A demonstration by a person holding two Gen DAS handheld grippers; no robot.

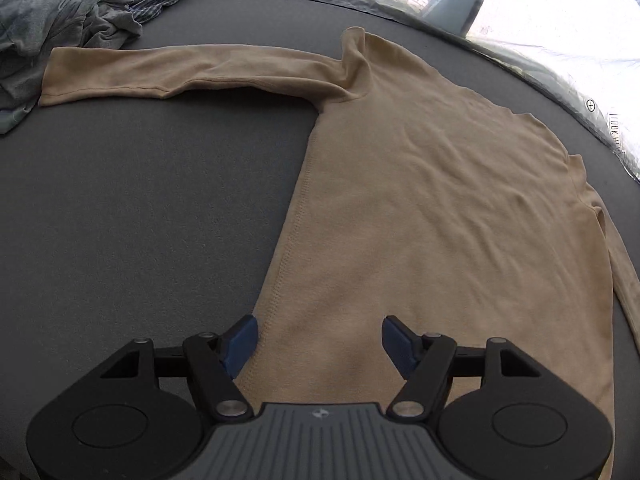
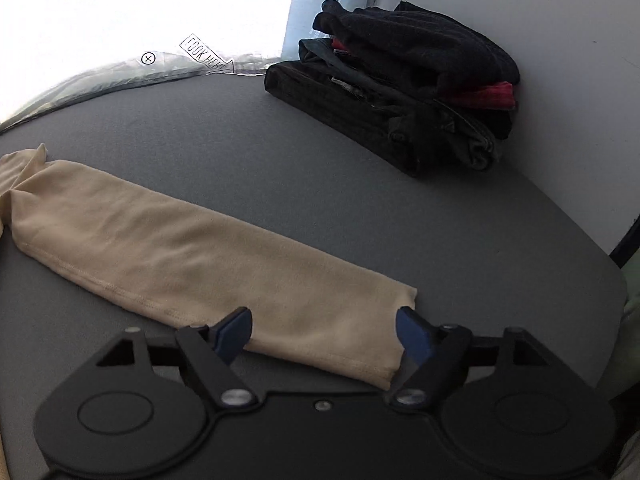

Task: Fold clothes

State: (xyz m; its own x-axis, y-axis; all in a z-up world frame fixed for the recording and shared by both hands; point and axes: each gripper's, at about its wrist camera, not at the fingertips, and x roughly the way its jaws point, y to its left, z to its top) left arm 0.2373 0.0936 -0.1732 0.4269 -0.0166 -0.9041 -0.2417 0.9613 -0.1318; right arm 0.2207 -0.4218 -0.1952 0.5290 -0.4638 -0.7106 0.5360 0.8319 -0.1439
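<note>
Tan cloth covers much of the grey bench (image 1: 140, 208): a long-sleeved shirt (image 1: 440, 216) lies spread flat on it, body smoothed out with only light wrinkles. Seen from the left wrist view, one sleeve (image 1: 180, 72) stretches straight out to the left from the shoulder, its cuff ending just beside a crumpled heap of grey and checked clothes (image 1: 80, 12) at the far left corner. The left gripper (image 1: 319, 340) hangs over the lower left part of the shirt body, its blue-tipped fingers (image 1: 240, 344) spread wide, one near the stitched side seam and the other over the fabric; nothing is held between them.

From the right wrist view, the other sleeve (image 2: 208, 264) lies flat and runs diagonally toward the camera, with its cuff end at the near right. The right gripper (image 2: 324, 338) sits at that cuff, fingers (image 2: 412, 336) wide apart on either side of the sleeve's end; whether the tips touch the cloth is hard to tell. Well apart, at the far right of the bench against a white wall (image 2: 540, 12), stands a stack of folded dark clothes (image 2: 404, 88) with a bit of red showing in it
</note>
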